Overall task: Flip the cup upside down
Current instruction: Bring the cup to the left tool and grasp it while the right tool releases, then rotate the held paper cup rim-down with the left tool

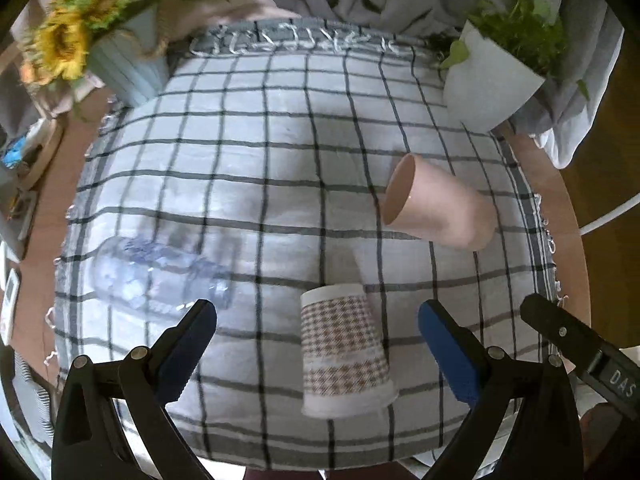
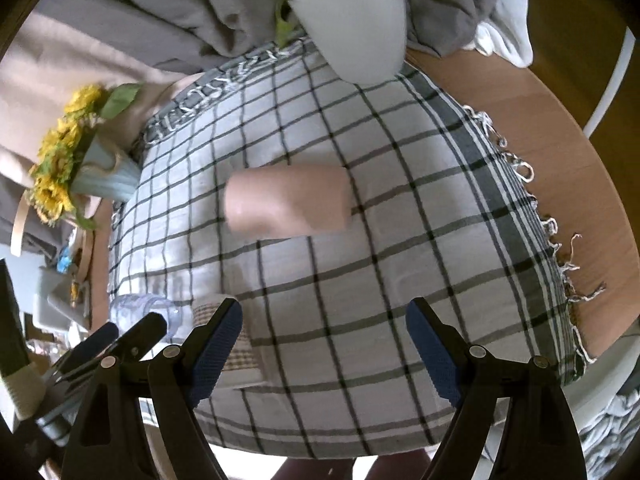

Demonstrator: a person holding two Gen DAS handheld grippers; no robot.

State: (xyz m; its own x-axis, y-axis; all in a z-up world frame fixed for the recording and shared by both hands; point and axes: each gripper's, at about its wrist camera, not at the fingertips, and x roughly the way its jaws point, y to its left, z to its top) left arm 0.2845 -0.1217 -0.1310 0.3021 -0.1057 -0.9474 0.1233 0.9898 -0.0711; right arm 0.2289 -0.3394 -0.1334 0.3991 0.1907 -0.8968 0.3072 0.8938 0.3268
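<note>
Pink cup [image 1: 438, 204]: lying on its side on the checked cloth [image 1: 256, 168], open mouth turned toward the sunflower side; in the right wrist view it [image 2: 286, 200] is blurred, so whether it rests fully on the cloth or sits slightly off it is hard to say.
Left gripper [image 1: 318, 344]: fingers [image 1: 188, 344] spread wide apart, gripping nothing, well short of the pink cup.
Right gripper [image 2: 324, 348]: fingers [image 2: 216, 354] also wide apart and empty, with the pink cup straight ahead of the gap but clearly away from the tips.
Patterned cup [image 1: 344, 354]: a paper cup with a houndstooth print, standing mouth-down, nearer the camera than the pink cup and between the left fingers without touching them.
Bottle [image 1: 160, 276]: clear plastic, lying flat, far across the cloth from the pink cup, on the sunflower side.
White planter [image 1: 490, 76]: green plant in it, behind the pink cup at the cloth's far corner.
Sunflower vase [image 1: 128, 64]: pale blue, at the opposite far corner from the pink cup.
Tabletop [image 2: 540, 128]: bare wood showing beyond the cloth's fringe on the pink cup's base side.
</note>
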